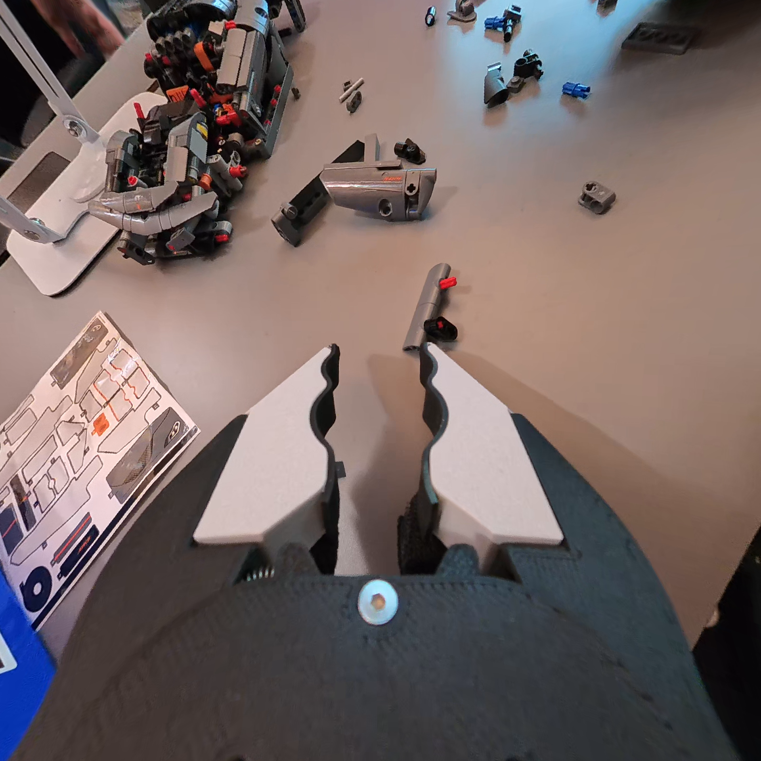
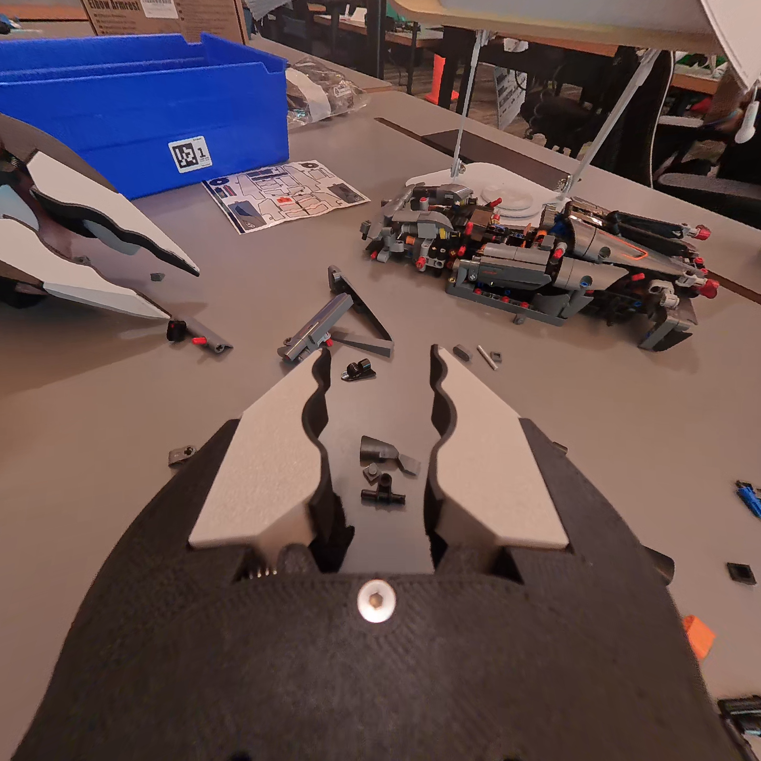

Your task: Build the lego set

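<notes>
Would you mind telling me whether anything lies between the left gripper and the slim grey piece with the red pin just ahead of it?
Nothing visible does. The left gripper is open and empty, and the slim grey piece lies just beyond its right fingertip on bare table.

A lab or workshop: rows of work tables (image 2: 412, 39), a tagged blue parts bin (image 2: 144, 111), a cardboard box (image 2: 164, 16).

Right gripper (image 2: 379, 354) agape over small dark lego pieces (image 2: 385, 469), grey lego model (image 2: 535, 263) beyond
</notes>
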The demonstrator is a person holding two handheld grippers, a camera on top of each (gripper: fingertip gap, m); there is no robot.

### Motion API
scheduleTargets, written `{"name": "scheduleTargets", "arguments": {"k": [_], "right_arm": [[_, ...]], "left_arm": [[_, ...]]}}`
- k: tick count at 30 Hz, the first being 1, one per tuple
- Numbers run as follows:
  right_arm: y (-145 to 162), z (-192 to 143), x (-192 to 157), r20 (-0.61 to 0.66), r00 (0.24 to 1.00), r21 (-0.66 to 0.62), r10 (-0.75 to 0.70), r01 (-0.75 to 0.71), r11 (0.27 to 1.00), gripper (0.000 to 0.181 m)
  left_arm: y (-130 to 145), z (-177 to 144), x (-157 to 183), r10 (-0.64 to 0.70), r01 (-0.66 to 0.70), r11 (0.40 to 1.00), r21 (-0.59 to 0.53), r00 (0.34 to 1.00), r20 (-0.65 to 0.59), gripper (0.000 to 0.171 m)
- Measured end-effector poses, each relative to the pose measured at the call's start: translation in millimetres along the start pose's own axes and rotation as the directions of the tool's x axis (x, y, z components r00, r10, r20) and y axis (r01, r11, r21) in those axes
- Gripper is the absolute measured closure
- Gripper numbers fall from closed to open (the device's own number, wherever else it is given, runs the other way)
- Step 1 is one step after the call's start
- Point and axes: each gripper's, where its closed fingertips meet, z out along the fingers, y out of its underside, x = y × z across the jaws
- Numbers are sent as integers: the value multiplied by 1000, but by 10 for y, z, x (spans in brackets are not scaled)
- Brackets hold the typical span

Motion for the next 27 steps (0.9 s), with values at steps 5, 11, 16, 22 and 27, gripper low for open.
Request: {"name": "scheduleTargets", "arguments": {"k": [5,11,16,22,27], "right_arm": [[33,28,20,-22,1000,-25,-8,8,1000,131],[68,59,59,-44,999,-52,-7,4,999,128],[88,71,105,-84,996,-67,-26,20,998,126],[133,99,146,-113,993,-101,-32,21,995,120],[162,115,171,-136,990,-124,-47,30,992,119]], "left_arm": [[-11,-6,7,-3,3,1000,8,1000,-9,135],[-12,-5,4,-10,10,1000,8,1000,-14,136],[-15,-8,0,-14,14,1000,10,1000,-15,136],[-18,-7,23,6,-6,1000,11,1000,-16,136],[-49,-30,26,-13,15,999,35,999,-38,136]]}}
